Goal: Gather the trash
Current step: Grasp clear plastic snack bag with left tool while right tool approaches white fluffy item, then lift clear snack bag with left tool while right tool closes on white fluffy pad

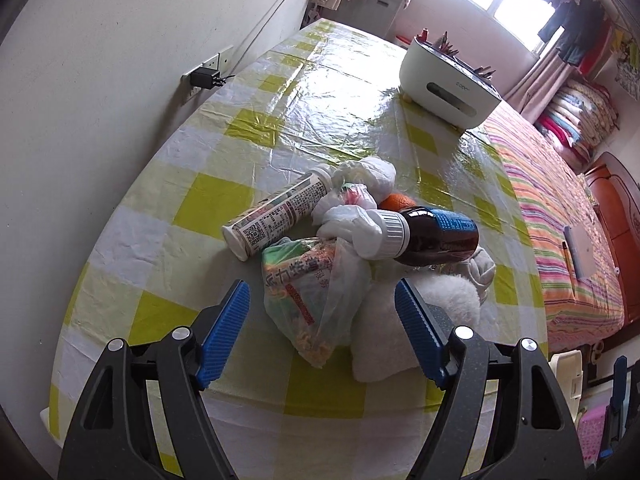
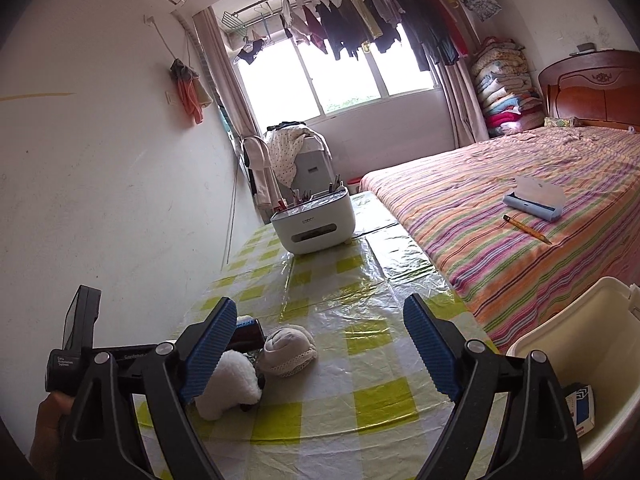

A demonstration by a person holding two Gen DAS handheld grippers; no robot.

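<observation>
The left claw [image 1: 322,334] hangs over the near end of the checked surface [image 1: 280,92], jaws apart and gripping nothing; a clear snack bag [image 1: 316,296] lies between its blue pads without touching them. Just beyond sits the trash pile: a white tube [image 1: 280,216] lying on its side to the left, knotted white bags [image 1: 360,200], an orange [image 1: 396,202] half hidden behind them, and a brown bottle [image 1: 432,236] on its side to the right. A white plush toy [image 1: 400,332] presses against the snack bag's right side, with a rolled sock [image 1: 482,272] beyond it. The right claw [image 2: 316,344] also stands apart and empty above the surface. A cream bin [image 2: 576,344] with a small carton [image 2: 582,410] inside sits near right. A white holder [image 2: 314,222] stands far along the surface; a bed [image 2: 520,184] runs along the right.
</observation>
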